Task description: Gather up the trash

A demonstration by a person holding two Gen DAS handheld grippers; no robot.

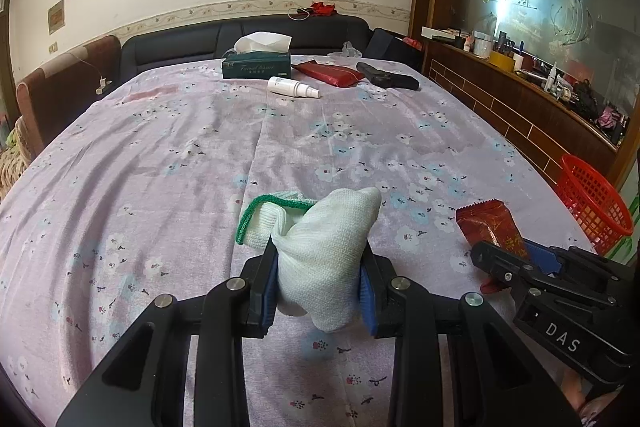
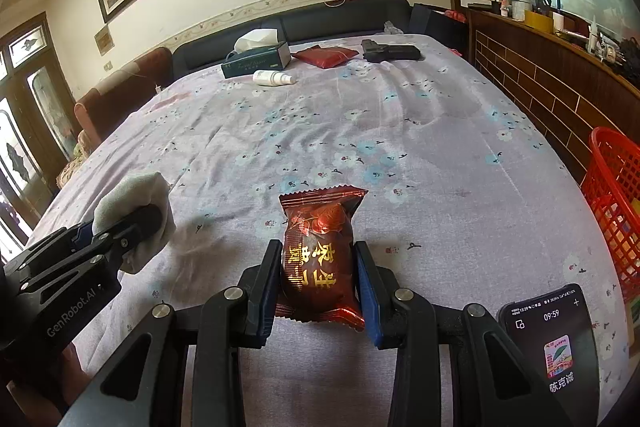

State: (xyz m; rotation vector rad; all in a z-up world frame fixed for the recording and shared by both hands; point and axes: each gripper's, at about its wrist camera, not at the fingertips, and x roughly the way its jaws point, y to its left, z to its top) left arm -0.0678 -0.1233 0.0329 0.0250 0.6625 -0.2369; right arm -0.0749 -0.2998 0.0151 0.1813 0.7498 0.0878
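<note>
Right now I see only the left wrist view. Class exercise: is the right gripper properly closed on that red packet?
Observer: Yes. The right gripper has both pads pressing the red snack packet at its sides.
Operator: Anything near it that I can't see?
Observer: A phone lies on the cloth just right of that gripper, screen lit.
Operator: Is the red basket empty?
Observer: No. The red basket shows some items through its mesh; I cannot tell what.
</note>
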